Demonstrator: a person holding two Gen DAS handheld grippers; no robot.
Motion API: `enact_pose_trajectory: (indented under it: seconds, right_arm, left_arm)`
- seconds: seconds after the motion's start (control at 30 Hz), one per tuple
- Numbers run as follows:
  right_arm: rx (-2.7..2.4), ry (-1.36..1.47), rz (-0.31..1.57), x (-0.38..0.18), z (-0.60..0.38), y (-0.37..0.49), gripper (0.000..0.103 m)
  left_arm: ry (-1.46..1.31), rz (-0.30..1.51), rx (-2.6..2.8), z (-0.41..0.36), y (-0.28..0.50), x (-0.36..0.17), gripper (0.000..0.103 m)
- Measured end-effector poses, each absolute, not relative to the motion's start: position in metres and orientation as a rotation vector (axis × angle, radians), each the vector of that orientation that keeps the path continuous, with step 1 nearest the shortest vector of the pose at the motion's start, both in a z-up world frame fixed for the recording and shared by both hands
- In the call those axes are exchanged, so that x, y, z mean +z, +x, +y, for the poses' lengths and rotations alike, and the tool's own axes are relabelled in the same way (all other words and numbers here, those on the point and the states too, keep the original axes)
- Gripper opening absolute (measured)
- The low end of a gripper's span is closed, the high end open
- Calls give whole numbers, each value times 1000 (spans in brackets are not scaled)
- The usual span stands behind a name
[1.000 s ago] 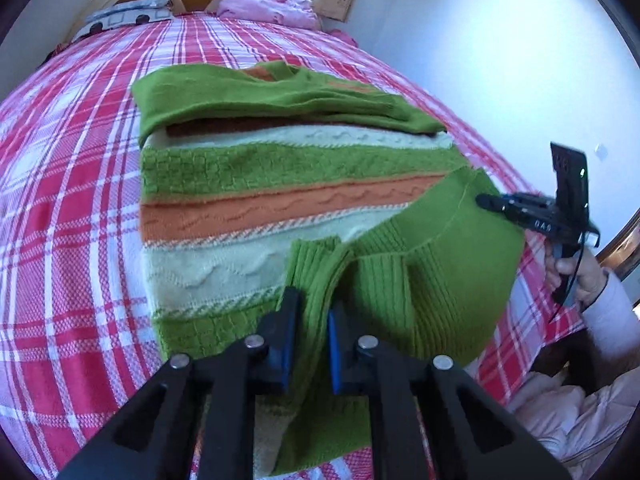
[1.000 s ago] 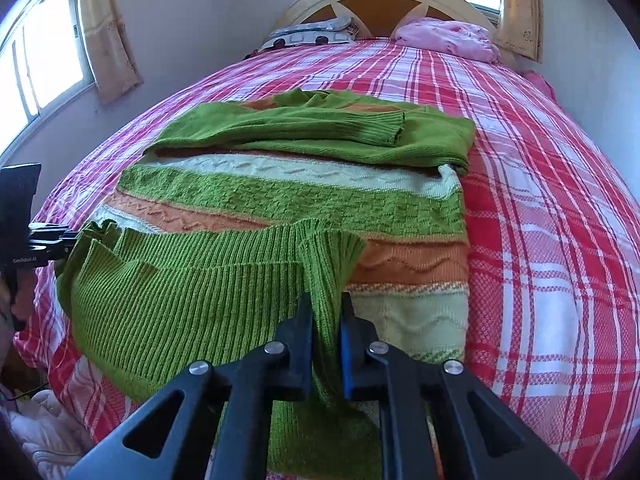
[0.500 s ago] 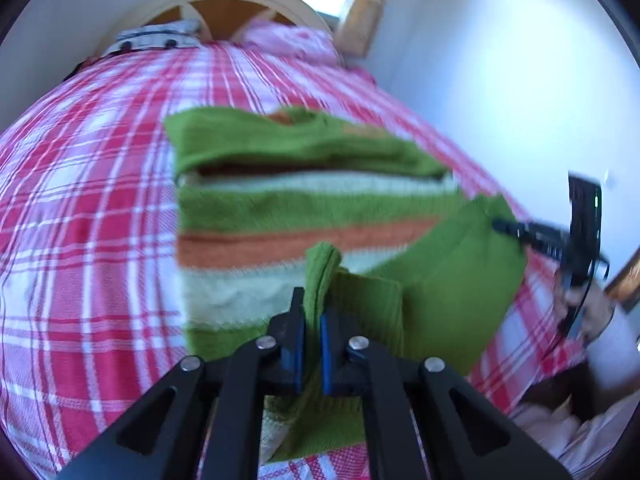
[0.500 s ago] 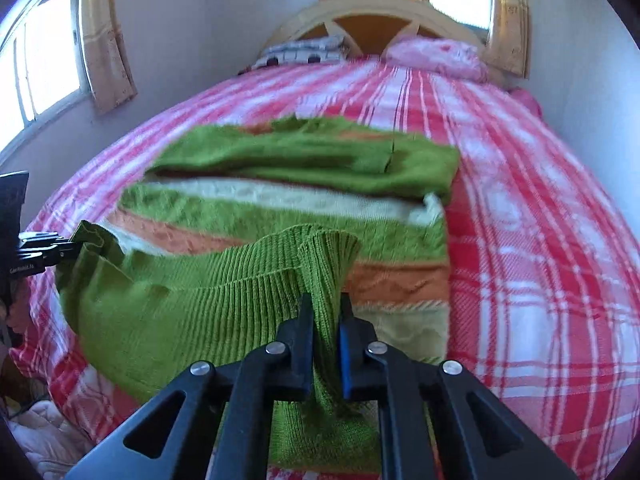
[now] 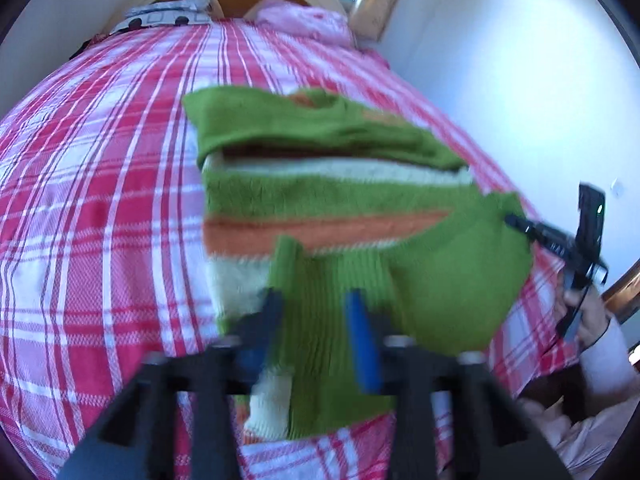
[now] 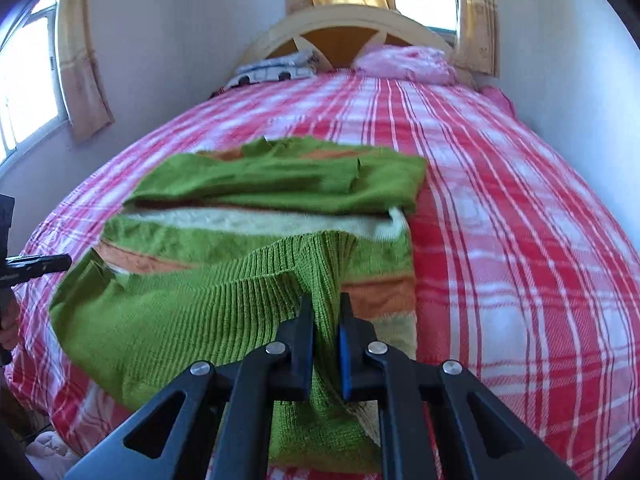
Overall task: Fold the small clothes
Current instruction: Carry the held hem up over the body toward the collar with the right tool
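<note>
A striped knit sweater [image 5: 320, 196] in green, cream and orange lies on the bed, its sleeves folded across the top; it also shows in the right wrist view [image 6: 280, 184]. Its green ribbed hem [image 6: 224, 300] is lifted and carried over the body. My left gripper [image 5: 316, 312] is open, its blurred fingers apart on either side of the ribbed hem [image 5: 320, 280]. My right gripper [image 6: 325, 312] is shut on the hem's other corner. In the left wrist view the right gripper [image 5: 516, 222] shows at the hem's far corner; in the right wrist view the left gripper's tip [image 6: 60, 262] shows at left.
The bed has a red and white plaid cover [image 6: 500, 240]. A pink pillow [image 6: 404, 62] and a patterned pillow [image 6: 272, 70] lie by the wooden headboard [image 6: 344, 36]. A wall runs along the right side of the bed, a window [image 6: 24, 88] along the left.
Both grippers have carried the hem up and forward over the sweater body. The left gripper's jaws, shut on the hem before, now stand apart.
</note>
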State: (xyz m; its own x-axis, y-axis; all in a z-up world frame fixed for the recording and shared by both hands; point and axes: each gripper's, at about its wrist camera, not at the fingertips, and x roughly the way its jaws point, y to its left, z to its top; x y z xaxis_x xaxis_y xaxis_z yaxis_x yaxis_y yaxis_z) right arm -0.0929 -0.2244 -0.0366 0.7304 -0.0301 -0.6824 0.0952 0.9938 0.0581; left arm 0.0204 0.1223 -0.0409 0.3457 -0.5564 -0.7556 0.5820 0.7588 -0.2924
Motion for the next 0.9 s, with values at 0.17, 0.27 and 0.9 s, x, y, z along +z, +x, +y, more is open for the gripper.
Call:
enact_pose_trajectory:
  seconds: [0.17,0.27,0.9]
  right_arm:
    - [-63,106,781,-48,-226,-94,10]
    - [-63,95,798,-53,-223,-93,10]
    - [-72,103,772,-49,-223,-97,10]
  left_arm:
    - [25,908,-727,122,19,-39,73]
    - [64,929,-724,114,23,-45,75]
    - [-82,878,-711,135,26,-40,6]
